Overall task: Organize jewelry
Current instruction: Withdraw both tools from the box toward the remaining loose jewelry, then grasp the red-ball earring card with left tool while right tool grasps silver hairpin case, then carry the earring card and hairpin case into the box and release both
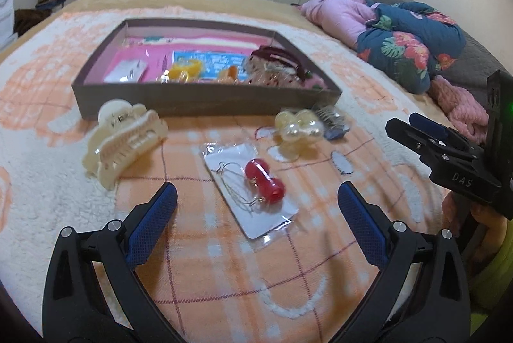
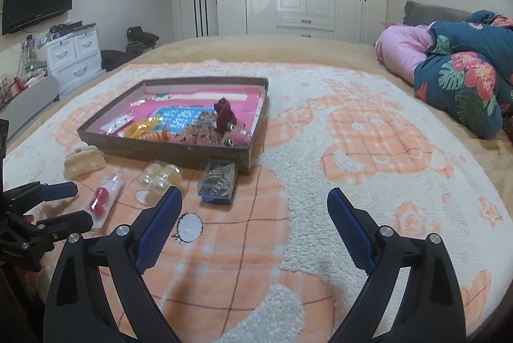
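Left gripper [image 1: 256, 198] spread wide over bagged red earrings [image 1: 264, 181] (mid-blanket); right gripper [image 2: 255, 202] apart, empty.

The near wall of the tray [image 1: 205, 102] hides the lower parts of the hair clips and packets inside it, the print on the blue card [image 1: 208, 62] is too blurred to read, and the small clear box [image 2: 218, 181] holds items too small to tell.

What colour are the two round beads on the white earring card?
Red, seen best in the left wrist view.
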The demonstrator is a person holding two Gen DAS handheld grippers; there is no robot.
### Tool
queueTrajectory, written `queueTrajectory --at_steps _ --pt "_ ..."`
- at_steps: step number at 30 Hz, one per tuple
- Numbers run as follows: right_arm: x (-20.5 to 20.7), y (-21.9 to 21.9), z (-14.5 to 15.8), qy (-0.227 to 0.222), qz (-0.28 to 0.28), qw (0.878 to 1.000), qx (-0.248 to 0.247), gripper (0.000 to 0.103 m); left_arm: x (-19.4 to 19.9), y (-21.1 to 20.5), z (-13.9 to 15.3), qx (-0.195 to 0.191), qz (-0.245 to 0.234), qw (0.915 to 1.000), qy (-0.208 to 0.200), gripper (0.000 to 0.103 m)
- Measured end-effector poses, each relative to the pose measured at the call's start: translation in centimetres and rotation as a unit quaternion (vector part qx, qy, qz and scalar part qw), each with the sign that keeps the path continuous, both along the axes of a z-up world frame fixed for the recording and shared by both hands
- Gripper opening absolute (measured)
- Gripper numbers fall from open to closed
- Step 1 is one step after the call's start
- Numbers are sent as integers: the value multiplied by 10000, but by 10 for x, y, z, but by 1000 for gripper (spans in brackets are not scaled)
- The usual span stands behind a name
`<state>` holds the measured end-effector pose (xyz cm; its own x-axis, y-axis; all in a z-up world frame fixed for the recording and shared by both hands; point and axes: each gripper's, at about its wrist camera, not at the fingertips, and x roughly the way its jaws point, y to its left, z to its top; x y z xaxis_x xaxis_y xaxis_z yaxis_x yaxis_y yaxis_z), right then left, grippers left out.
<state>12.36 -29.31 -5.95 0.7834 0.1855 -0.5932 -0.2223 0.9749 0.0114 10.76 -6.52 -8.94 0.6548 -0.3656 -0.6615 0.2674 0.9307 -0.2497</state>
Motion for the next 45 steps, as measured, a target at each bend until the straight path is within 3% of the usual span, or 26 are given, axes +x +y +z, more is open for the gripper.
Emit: queueTrajectory --at_steps 7,14,22,26,28,39,45 --pt "24 5 -14 349 147 9992 125 89 12 -4 -10 -65 -12 10000 37 90" --pt "45 21 -21 625 286 9976 6 85 19 -6 -12 20 -51 9999 100 56" --pt "70 38 -36 1142 229 9929 -230 60 16 -3 -9 50 -173 9998 81 37" --pt "72 40 -38 1196 265 9922 -209 48 14 -1 -8 11 -221 9997 83 35" --pt "68 41 -38 1165 368 9923 -188 35 13 -1 -7 18 -242 9997 75 35" --pt "41 27 -30 1037 433 9935 190 33 3 -14 0 -13 -599 9982 -24 34" --pt "26 25 -21 971 526 9935 293 33 0 -10 12 -88 -552 9983 -175 34"
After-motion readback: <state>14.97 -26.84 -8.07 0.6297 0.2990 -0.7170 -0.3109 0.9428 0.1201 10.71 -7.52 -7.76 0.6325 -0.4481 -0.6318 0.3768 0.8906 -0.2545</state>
